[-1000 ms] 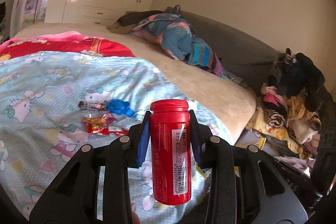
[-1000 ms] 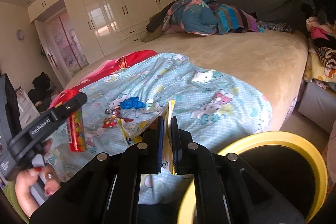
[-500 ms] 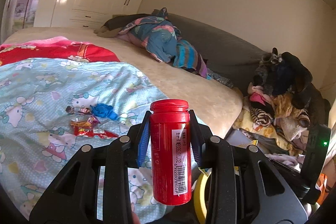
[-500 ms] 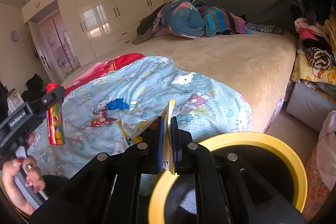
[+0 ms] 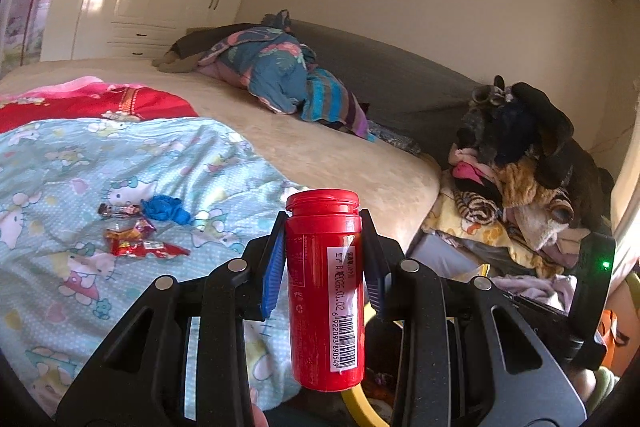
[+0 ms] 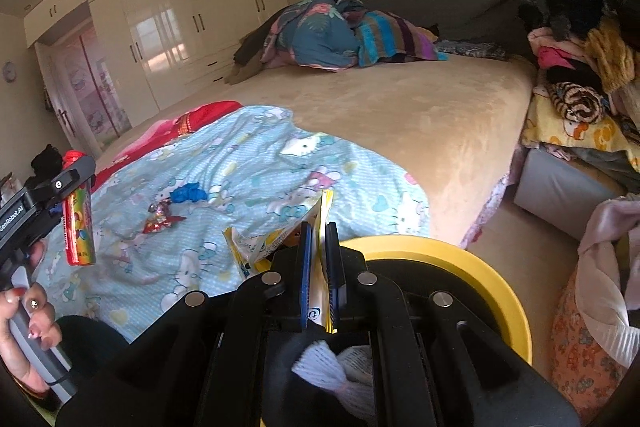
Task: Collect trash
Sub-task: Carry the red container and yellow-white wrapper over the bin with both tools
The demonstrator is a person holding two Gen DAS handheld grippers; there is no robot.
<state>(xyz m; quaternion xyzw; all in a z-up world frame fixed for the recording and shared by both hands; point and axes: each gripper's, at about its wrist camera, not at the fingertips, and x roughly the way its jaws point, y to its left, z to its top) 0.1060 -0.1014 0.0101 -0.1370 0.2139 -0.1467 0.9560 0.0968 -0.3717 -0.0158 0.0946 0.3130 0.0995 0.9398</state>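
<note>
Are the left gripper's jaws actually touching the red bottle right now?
Touching. In the left wrist view the left gripper has both blue jaw pads pressed against the red bottle, which hangs upright off the bed.

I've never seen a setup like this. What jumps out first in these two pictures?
A bright red bottle stands clamped upright in the left gripper, filling the middle of the left view. The right gripper pinches a yellow wrapper just above a yellow-rimmed bin beside the bed. Candy wrappers and a blue scrap lie on the Hello Kitty blanket.
</note>
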